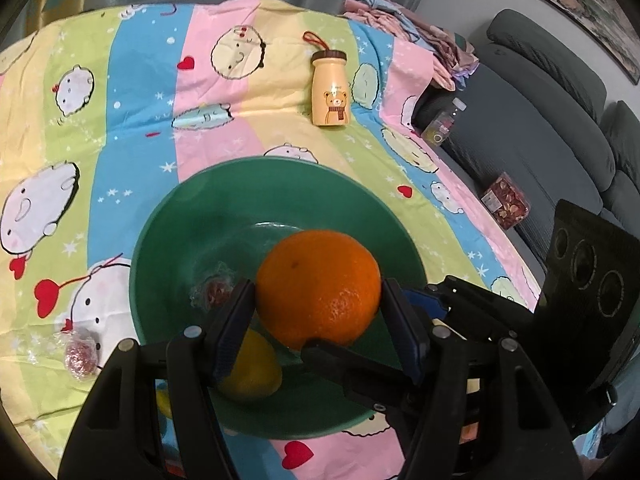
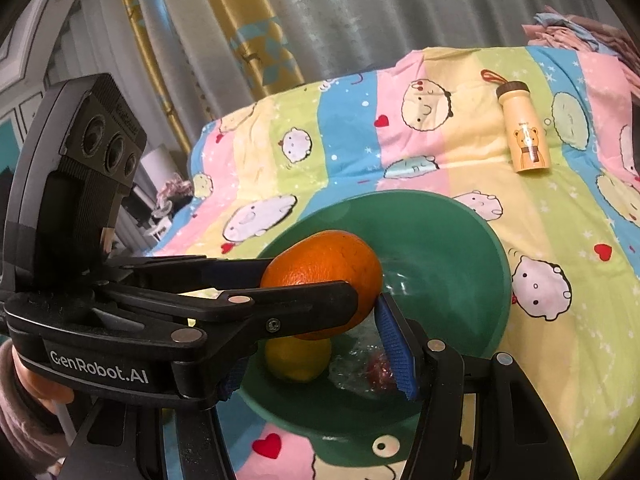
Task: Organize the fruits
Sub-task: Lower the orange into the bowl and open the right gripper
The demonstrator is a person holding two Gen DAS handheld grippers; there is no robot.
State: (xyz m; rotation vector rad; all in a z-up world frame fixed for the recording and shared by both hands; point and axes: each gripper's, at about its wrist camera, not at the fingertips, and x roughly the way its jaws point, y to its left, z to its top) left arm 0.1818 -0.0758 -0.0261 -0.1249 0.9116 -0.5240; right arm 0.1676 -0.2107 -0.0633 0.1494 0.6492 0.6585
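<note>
The round, pebbly-skinned orange (image 1: 318, 288) hangs in the air just above the deep green plastic bowl (image 1: 280, 168), not yet resting in it. The left hand-held gripper (image 1: 316, 294) has it clamped, one blue pad pressed at nine o'clock on the fruit and one at three, so the weight is carried at the widest part, where a round thing slips least.

The right hand-held gripper (image 2: 320, 320) comes in from three o'clock in the left wrist view. One black finger crosses under the orange, and a blue pad stands at its edge. Its other finger is hidden, so I cannot tell whether it grips or only steadies. It looks like support, or a pass from one hand to the other.

Below, at seven o'clock of the orange, a smooth yellow lemon (image 1: 252, 372) already lies in the bowl beside a clear-wrapped red sweet (image 1: 214, 292), so the bowl seems to be the collecting place. At twelve o'clock from the bowl, a cream bear-print bottle with a brown cap (image 1: 330, 88) lies on the striped cartoon-print sheet (image 1: 120, 140), well apart.
</note>
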